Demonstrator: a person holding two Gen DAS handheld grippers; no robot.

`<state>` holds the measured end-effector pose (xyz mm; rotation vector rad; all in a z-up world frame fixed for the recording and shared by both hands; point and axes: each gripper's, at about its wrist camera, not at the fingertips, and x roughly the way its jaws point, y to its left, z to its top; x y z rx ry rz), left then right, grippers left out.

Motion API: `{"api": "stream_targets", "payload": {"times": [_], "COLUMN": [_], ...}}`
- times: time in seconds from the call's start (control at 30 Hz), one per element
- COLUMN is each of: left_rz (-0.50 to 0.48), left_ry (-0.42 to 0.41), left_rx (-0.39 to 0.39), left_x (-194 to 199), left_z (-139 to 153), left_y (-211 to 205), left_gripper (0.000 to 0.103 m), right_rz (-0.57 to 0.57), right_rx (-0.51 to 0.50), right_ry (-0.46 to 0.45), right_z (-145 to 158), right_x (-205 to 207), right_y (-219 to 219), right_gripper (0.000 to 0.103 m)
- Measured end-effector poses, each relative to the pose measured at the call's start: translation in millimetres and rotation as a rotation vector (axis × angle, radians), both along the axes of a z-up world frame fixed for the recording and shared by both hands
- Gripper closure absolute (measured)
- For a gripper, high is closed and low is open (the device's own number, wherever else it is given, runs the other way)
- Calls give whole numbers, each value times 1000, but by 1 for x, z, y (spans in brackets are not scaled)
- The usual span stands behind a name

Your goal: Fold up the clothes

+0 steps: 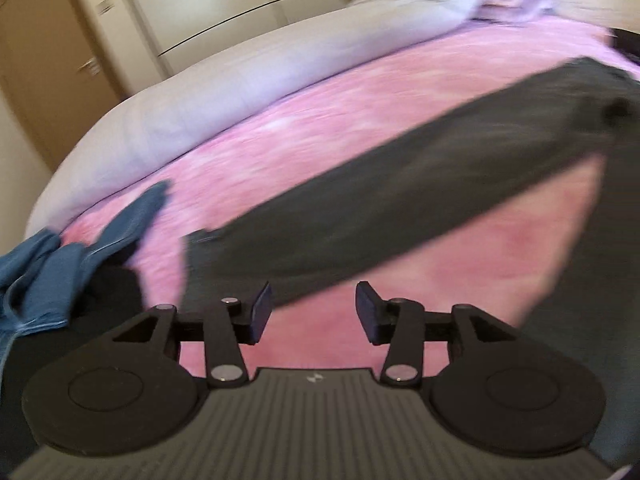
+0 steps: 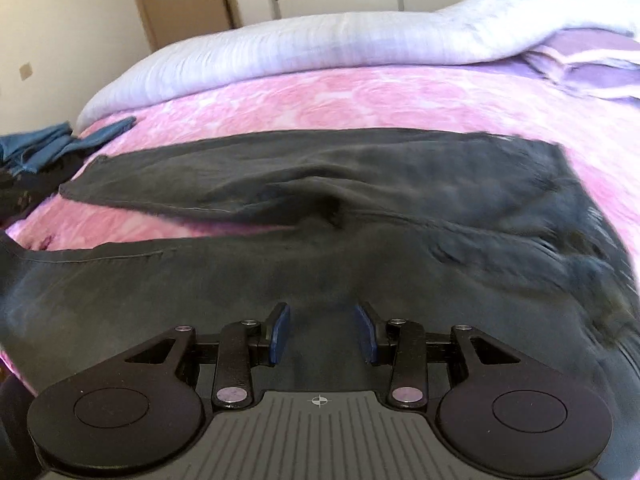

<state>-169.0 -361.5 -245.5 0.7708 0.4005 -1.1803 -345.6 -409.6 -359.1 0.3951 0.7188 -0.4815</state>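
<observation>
**Hovering over dark trousers on a pink bed**

Looking along the left gripper [image 1: 314,312] first: its jaws stand apart with nothing between them, only pink bedspread [image 1: 320,128] beneath. The dark trousers [image 1: 400,200] lie just ahead, one leg running from the left finger up and away to the right, the picture smeared with motion blur. Off to the gripper's left sits a crumpled blue garment [image 1: 52,268] on a darker heap. Beyond the trousers, a pale lilac duvet [image 1: 240,84] banks up along the far edge, with a wooden door [image 1: 44,60] and wardrobe fronts behind.

Over to the right gripper [image 2: 322,332]: jaws parted, no cloth pinched, hanging directly above the trousers [image 2: 320,248], whose two legs fan out leftward with a pink wedge between them. The blue garment [image 2: 52,144] is far left; the duvet [image 2: 320,48] lies ahead, a purple cloth [image 2: 592,68] at upper right.
</observation>
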Motion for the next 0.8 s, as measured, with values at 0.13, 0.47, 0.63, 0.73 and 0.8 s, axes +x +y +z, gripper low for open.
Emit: {"api": "stream_targets", "payload": {"times": [0.13, 0.47, 0.63, 0.73, 0.8], "left_rz": [-134, -315, -330, -306, -267], "left_ry": [6, 81, 37, 59, 117], "left_rx": [-29, -23, 94, 101, 81], "left_x": [-79, -204, -235, -235, -226], "left_z": [-4, -21, -55, -70, -71], "left_y": [-13, -93, -127, -132, -132], "left_gripper": [55, 54, 55, 51, 47], "right_rz": [-101, -228, -106, -48, -21], "right_rx": [-51, -63, -49, -20, -27], "right_ry": [-70, -153, -112, -17, 60], "right_z": [19, 36, 28, 6, -12], "right_x": [-63, -159, -122, -100, -89], "right_y": [3, -72, -136, -171, -188], "right_gripper": [63, 63, 63, 63, 63]}}
